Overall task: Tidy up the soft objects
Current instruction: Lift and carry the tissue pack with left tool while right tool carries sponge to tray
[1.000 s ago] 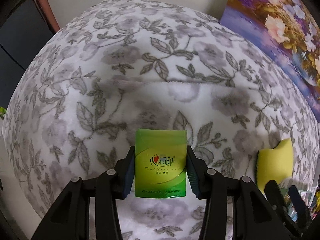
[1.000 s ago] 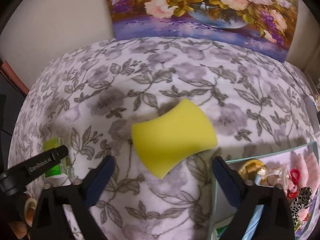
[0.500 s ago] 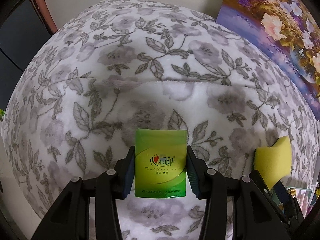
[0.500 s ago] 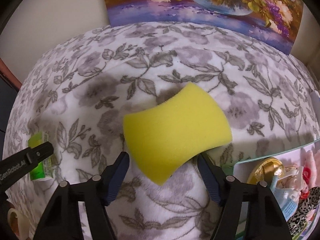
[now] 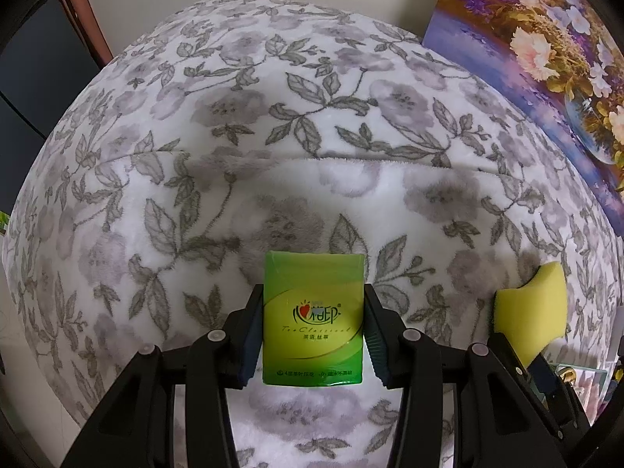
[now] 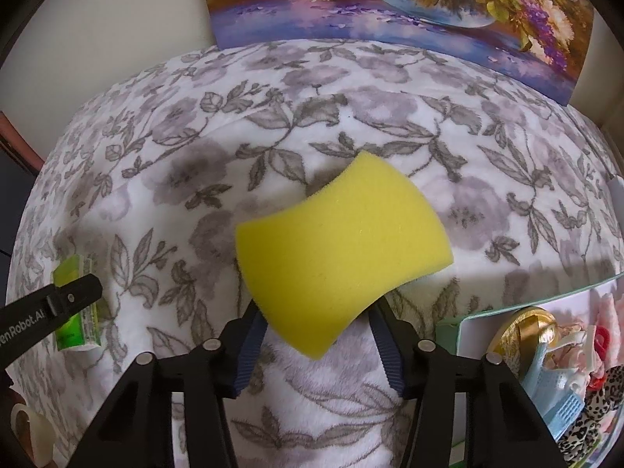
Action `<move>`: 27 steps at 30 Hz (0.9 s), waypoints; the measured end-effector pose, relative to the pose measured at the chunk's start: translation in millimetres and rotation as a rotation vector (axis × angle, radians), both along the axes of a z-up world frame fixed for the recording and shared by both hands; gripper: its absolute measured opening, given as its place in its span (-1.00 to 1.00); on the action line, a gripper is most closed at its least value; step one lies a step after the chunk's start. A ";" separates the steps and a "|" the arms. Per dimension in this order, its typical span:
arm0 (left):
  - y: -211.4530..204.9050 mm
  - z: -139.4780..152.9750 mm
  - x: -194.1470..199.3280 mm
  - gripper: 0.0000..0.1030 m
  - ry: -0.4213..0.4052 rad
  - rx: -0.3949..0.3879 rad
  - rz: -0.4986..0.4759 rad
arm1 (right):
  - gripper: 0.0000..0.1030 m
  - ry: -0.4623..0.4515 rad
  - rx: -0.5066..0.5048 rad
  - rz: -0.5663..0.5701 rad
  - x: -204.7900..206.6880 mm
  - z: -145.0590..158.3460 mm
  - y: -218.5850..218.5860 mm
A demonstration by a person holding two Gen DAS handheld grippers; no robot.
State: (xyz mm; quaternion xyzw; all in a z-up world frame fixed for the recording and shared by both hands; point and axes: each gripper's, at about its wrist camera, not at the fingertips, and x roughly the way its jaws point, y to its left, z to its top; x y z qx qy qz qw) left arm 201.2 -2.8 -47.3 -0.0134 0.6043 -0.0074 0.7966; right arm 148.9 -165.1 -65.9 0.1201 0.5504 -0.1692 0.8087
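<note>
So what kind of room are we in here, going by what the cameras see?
Most likely a room in a home, perhaps a bedroom or living room. A plush floral blanket covers the work surface, a flower painting leans against the plain wall, and a box of hair accessories sits at the right.

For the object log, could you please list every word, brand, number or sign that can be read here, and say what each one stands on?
"Tea Classical": script on the green tissue pack held in the left gripper.
Chinese brand logo with a red heart, and small Chinese lines lower on the same pack: too small to read.
"enRobot.AI", cut off at the picture's edge: white print on the left gripper's finger.
Yellow sponge: no text.
</note>
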 end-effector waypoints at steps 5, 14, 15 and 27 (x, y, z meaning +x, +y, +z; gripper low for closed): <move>-1.5 7.4 -3.5 -0.06 -0.014 0.005 -0.001 | -0.04 -0.007 0.006 0.016 -3.0 6.7 3.5; -6.0 26.0 -16.8 -0.06 -0.053 0.013 -0.012 | -0.05 -0.038 0.025 0.030 -15.6 27.7 7.5; -6.5 28.4 -18.4 -0.06 -0.059 0.012 -0.015 | -0.05 -0.042 0.026 0.032 -17.1 30.2 8.3; -11.8 45.6 -48.1 -0.06 -0.096 0.034 -0.041 | -0.05 -0.070 0.014 0.039 -53.8 62.3 10.9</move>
